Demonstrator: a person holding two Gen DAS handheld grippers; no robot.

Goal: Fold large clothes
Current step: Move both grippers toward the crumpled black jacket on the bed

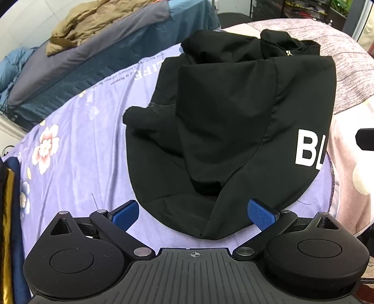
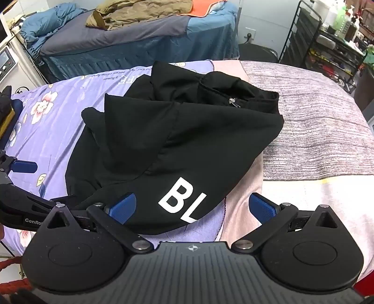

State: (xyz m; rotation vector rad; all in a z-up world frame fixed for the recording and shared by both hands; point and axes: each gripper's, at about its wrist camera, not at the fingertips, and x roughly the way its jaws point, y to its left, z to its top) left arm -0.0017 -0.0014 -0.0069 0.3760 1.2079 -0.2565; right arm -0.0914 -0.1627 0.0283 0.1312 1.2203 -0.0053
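left wrist view: the left gripper (image 1: 193, 214) hangs over the near hem of a black garment (image 1: 233, 121), its blue pads spread wide with nothing between them. the garment lies partly folded on the lilac floral sheet (image 1: 77, 145) of a bed, one panel laid across the body, the hood or collar end with its zipper pull (image 1: 288, 52) bunched at the far side, and white letters "bl" (image 1: 308, 150) showing near the right edge. right wrist view: the right gripper (image 2: 197, 208) is likewise spread and empty, poised above the near right corner of the garment, just beside the white letters; its left pad overlaps the black cloth in the view, though contact cannot be told. the other tool appears at the left margin of this view. judged step: between folds, with both tongs released and hovering at the near edge. the next move probably calls for each tong to close on a near corner of the hem and carry it toward the collar end, keeping the layers aligned. containers: a black wire rack (image 2: 327, 44) at the far right holds bottles and small goods, too small to name. a second bed (image 2: 121, 39) behind carries a tan crumpled cloth (image 2: 131, 14).
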